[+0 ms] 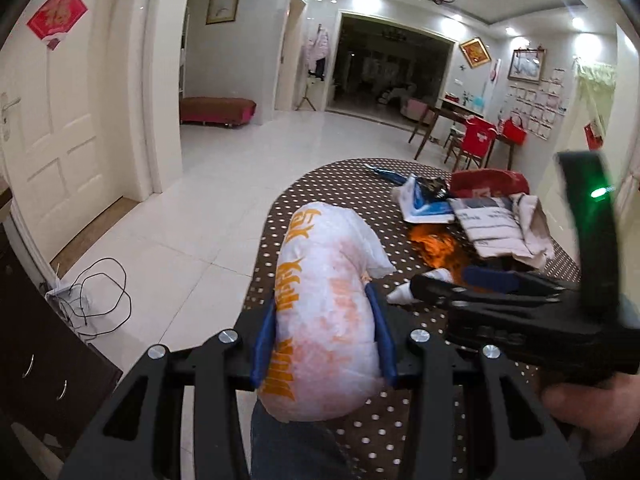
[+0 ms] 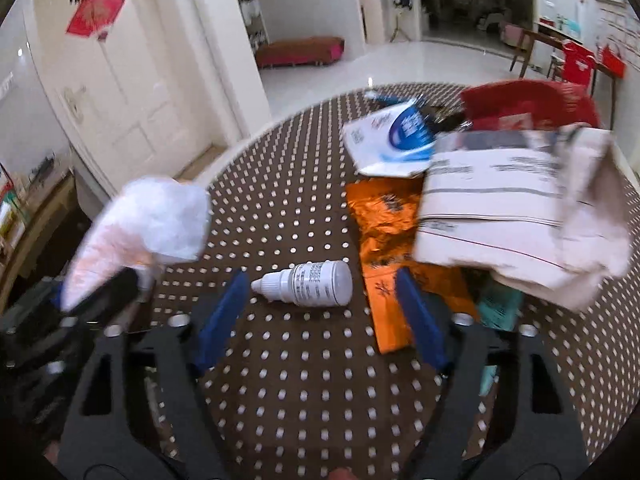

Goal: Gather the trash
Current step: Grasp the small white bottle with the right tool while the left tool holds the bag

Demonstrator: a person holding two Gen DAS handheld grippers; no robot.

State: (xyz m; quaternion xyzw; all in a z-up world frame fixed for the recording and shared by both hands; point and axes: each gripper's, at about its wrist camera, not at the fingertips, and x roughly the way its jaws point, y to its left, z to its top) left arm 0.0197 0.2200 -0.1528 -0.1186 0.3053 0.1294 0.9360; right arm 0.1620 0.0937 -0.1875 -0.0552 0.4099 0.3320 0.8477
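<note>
My left claw (image 1: 324, 344) grips one crumpled white plastic bag with orange print (image 1: 324, 300).
My right claw (image 2: 320, 312) gapes wide around one small white dropper bottle (image 2: 308, 283).

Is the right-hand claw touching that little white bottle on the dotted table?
Apart. In the right wrist view the right gripper is open, and dotted cloth shows between each blue finger and the small white bottle.
</note>
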